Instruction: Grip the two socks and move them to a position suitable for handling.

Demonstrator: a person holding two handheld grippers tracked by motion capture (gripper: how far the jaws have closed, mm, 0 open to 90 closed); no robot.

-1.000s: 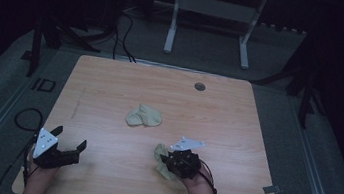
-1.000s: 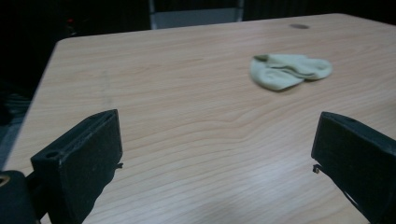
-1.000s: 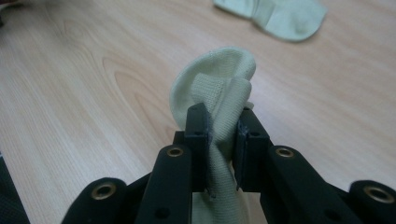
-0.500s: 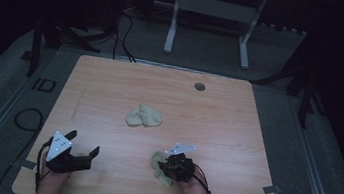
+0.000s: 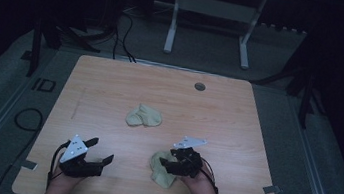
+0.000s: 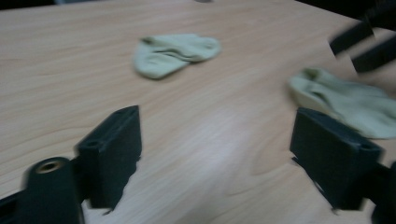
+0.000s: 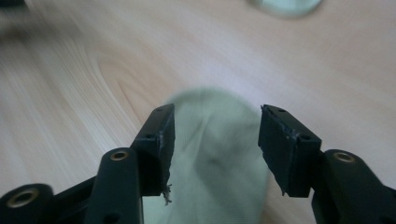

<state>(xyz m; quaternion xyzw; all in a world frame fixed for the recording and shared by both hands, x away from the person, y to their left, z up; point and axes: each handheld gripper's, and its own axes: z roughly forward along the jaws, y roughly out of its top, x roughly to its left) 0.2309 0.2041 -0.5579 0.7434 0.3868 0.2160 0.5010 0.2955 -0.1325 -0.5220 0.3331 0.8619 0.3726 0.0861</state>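
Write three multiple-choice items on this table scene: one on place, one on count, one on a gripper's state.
1. Where does the near sock lie?
A. under the right gripper
B. under the left gripper
C. on the floor

2. How many socks are on the table?
A. one
B. two
C. four

3. How do the right gripper's jaws stand?
A. clamped on the sock
B. apart, sock below them
C. holding a cup

Key: 1 A, the sock lies at that gripper's tips. 2 B, the far sock lies mid-table. 3 B, the right gripper view shows a gap, the jaws having just been opening.
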